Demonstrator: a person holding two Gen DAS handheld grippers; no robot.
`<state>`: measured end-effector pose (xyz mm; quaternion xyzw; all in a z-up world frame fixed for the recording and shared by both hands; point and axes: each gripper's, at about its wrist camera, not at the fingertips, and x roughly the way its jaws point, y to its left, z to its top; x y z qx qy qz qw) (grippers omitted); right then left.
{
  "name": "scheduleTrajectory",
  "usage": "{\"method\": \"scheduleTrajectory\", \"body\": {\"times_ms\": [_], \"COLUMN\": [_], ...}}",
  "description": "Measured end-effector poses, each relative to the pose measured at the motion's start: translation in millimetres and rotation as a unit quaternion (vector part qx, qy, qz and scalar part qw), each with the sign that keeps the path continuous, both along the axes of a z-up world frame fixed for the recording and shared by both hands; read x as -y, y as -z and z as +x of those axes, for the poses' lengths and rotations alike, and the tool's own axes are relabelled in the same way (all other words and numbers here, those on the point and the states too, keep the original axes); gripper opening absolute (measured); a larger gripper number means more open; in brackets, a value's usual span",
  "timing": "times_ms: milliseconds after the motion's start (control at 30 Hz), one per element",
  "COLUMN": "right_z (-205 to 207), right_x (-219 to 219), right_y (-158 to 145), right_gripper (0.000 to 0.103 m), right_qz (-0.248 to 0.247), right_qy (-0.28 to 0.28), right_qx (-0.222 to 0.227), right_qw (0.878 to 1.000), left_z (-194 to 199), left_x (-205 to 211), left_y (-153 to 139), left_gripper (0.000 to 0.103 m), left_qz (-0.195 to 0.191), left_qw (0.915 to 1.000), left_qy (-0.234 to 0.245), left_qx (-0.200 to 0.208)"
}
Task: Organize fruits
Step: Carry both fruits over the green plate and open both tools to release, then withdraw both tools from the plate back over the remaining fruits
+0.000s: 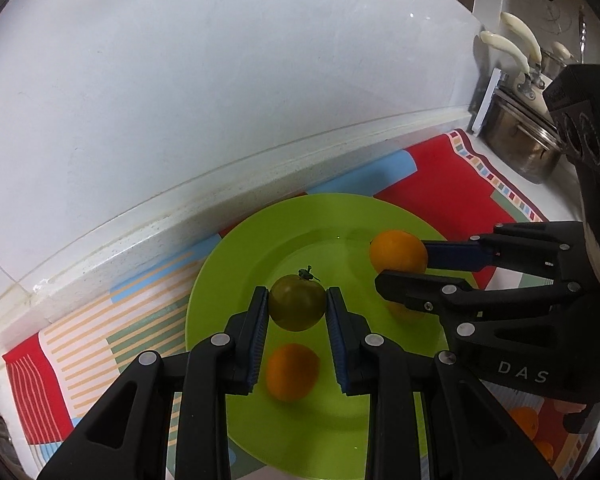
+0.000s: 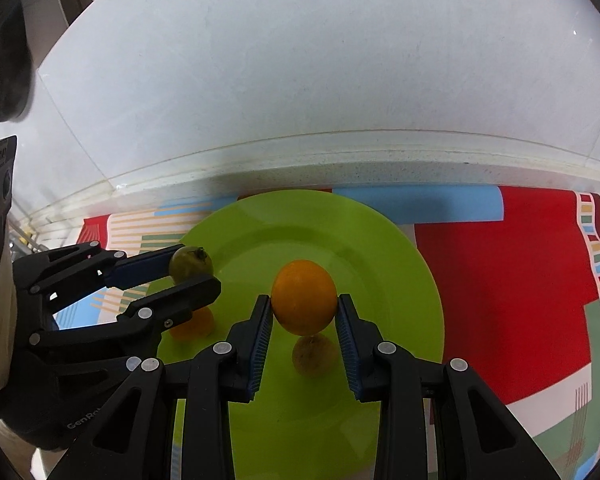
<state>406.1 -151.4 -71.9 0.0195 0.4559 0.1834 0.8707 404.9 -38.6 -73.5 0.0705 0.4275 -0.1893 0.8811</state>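
Observation:
My left gripper (image 1: 297, 304) is shut on a green tomato (image 1: 297, 302) with a dark stem, held above a lime green plate (image 1: 236, 264). My right gripper (image 2: 303, 312) is shut on an orange (image 2: 303, 297), also held above the plate (image 2: 400, 264). In the left wrist view the right gripper (image 1: 400, 268) and its orange (image 1: 398, 251) show at the right. In the right wrist view the left gripper (image 2: 194, 266) and the tomato (image 2: 190, 264) show at the left. Another orange (image 1: 292, 372) lies on the plate under the tomato, and a brownish fruit (image 2: 314, 354) lies under the held orange.
The plate sits on a patterned red, blue and striped mat (image 2: 500, 280) against a white wall ledge (image 1: 180, 216). Steel pots (image 1: 520, 140) with cream handles stand at the far right of the counter.

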Motion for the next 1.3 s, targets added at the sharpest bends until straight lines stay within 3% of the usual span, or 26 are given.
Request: {"method": "scheduleTrajectory", "body": {"times_ms": [133,500,1300], "right_z": [-1.8,-31.8,-156.9], "right_x": [2.3,7.4,17.0], "right_y": [-2.9,-27.8,-100.3], "right_gripper": [0.034,0.037,0.037], "right_qz": [0.002,-0.008,0.018], "right_qy": [0.004,0.017,0.028], "right_qx": [0.006,0.04,0.122], "right_qw": [1.0,0.999,0.992], "left_z": [-2.5,-29.6,-157.9], "left_x": [-2.9,-11.6,-11.7], "left_y": [-4.3,-32.0,-106.6], "left_gripper": [0.036,0.037,0.048], "left_qz": [0.003,0.005,-0.018], "left_qw": [1.0,0.9992,0.9925], "left_qy": [-0.005,-0.021,-0.006], "left_qx": [0.008,0.034,0.12]}}
